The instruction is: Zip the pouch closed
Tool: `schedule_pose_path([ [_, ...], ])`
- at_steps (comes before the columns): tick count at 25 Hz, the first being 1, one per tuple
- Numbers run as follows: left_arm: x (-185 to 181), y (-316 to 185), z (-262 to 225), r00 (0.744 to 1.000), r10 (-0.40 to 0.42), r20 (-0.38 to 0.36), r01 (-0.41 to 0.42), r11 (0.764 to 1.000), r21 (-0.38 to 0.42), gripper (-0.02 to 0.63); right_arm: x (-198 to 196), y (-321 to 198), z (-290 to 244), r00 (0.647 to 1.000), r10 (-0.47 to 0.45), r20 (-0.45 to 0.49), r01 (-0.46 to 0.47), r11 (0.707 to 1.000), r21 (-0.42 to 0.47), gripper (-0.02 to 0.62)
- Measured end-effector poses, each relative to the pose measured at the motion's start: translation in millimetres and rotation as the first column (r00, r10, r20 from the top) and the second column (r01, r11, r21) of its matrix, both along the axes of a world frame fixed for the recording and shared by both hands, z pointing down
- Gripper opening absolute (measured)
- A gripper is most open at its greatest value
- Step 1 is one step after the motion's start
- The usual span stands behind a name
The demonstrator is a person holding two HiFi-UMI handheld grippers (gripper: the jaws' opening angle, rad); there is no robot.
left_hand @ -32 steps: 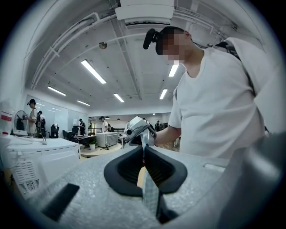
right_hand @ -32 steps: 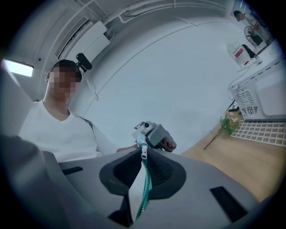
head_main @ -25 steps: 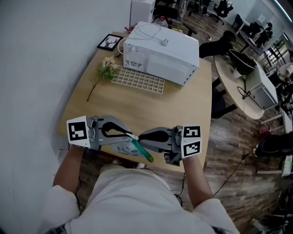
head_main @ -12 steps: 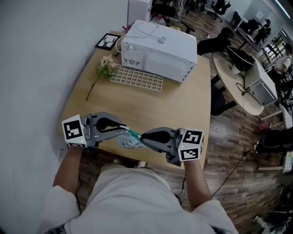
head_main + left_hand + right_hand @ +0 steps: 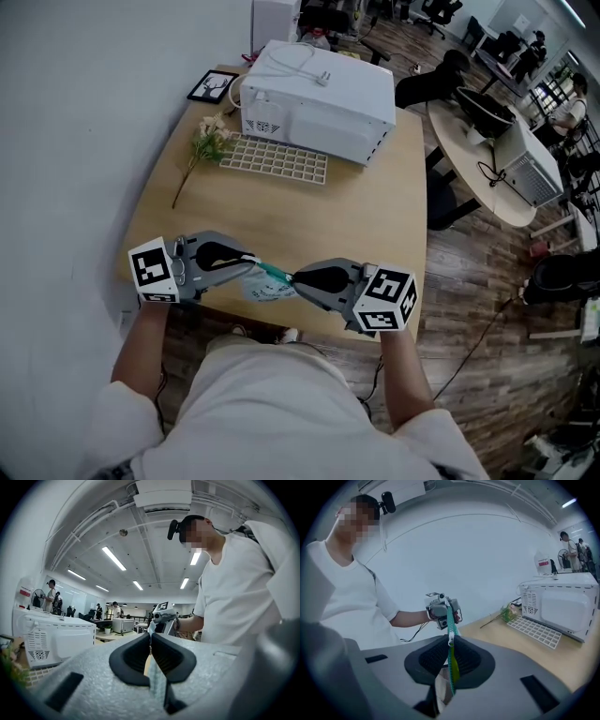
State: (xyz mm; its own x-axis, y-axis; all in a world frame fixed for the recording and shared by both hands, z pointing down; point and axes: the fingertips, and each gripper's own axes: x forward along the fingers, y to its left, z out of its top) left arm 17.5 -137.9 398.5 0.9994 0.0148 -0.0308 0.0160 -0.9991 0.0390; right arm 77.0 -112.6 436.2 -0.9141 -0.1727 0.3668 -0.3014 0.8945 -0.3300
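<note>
Head view: pouch (image 5: pixel 268 289) zip lies left-right btwn grippers; left gripper (image 5: pixel 253 266) pinches pouch's left end, right gripper (image 5: pixel 296 278) jaws closed on zip pull (image 5: pixel 450 639).

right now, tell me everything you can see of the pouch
The pouch is small, soft, pale printed fabric with a teal zipper along its top. It is held at both ends over the near edge of the table: the left tongs are shut on one end, the right tongs on the other, at the silver slider. The zip line is stretched taut between them; the body sags below.
</note>
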Motion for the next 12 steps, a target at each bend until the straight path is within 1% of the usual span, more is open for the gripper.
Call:
schedule_pose_path([
  [2,0,1,8,1.000,0.003,0.008,-0.002,1.000,-0.017,0.023,1,2,5,0.999,0.005,-0.035,-0.005,1.000,0.008,0.038],
  [5,-1,1,15,1.000,-0.002,-0.002,0.002,0.999,-0.044,0.023,3,2,10,0.999,0.023,-0.046,-0.023,1.000,-0.002,0.038],
  [8,-6,0,20,0.999,-0.026,-0.025,0.024,0.996,-0.080,0.023,4,2,16,0.996,0.035,-0.084,-0.035,0.999,0.001,0.038],
  [12,-15,4,26,0.998,-0.050,-0.038,0.046,0.993,-0.111,0.023,1,7,22,0.994,0.037,-0.101,-0.038,0.999,-0.005,0.038],
])
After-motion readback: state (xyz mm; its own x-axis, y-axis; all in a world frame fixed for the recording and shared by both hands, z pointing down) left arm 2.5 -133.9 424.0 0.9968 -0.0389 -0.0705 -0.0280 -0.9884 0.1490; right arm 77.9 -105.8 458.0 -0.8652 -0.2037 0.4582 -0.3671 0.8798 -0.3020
